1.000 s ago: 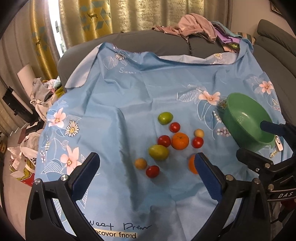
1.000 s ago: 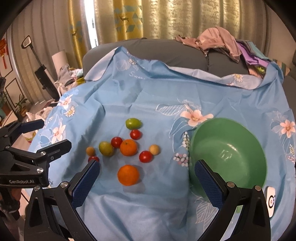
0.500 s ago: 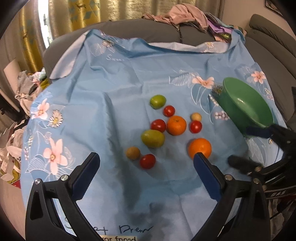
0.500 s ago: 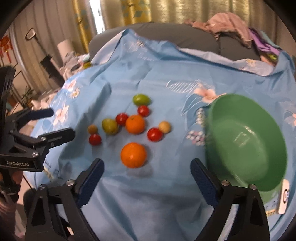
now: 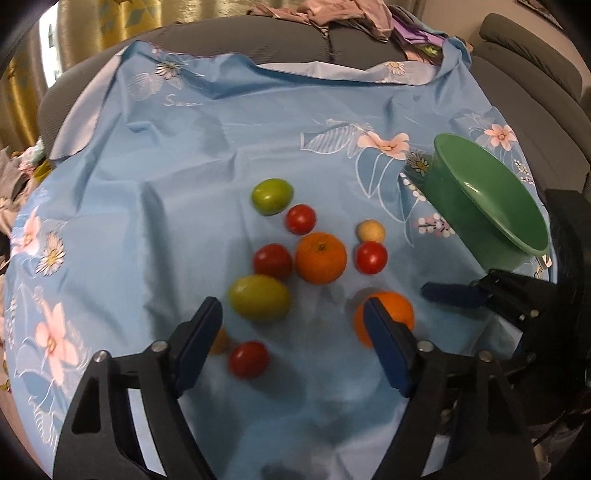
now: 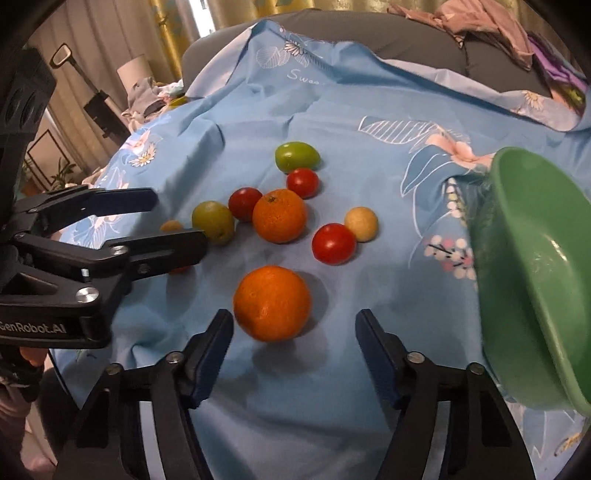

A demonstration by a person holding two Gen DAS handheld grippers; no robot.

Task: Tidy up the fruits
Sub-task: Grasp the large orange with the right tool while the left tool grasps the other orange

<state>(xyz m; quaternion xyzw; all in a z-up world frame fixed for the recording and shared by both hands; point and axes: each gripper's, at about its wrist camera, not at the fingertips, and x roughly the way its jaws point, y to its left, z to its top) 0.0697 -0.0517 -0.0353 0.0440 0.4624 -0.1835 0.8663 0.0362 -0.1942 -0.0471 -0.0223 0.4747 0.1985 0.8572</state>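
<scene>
Several fruits lie on a blue flowered cloth (image 5: 184, 147): two oranges, red tomatoes, green-yellow fruits and small tan ones. A green bowl (image 5: 487, 206) stands at the right, also in the right wrist view (image 6: 535, 273). My left gripper (image 5: 293, 325) is open and empty just above the cloth, near the yellow-green fruit (image 5: 258, 297) and a red tomato (image 5: 248, 359). My right gripper (image 6: 294, 332) is open and empty, with the near orange (image 6: 272, 302) just ahead between its fingers. That orange shows behind the left gripper's right finger (image 5: 386, 312).
The cloth covers a grey sofa (image 5: 280, 40) with a heap of clothes (image 5: 332, 9) on its back. The far orange (image 6: 279, 215) sits amid the tomatoes. Clutter and curtains are at the left (image 6: 147, 92).
Both grippers have moved down and forward toward the fruit, which looks larger. The right gripper has come in line with the near orange. The jaws stay open.
</scene>
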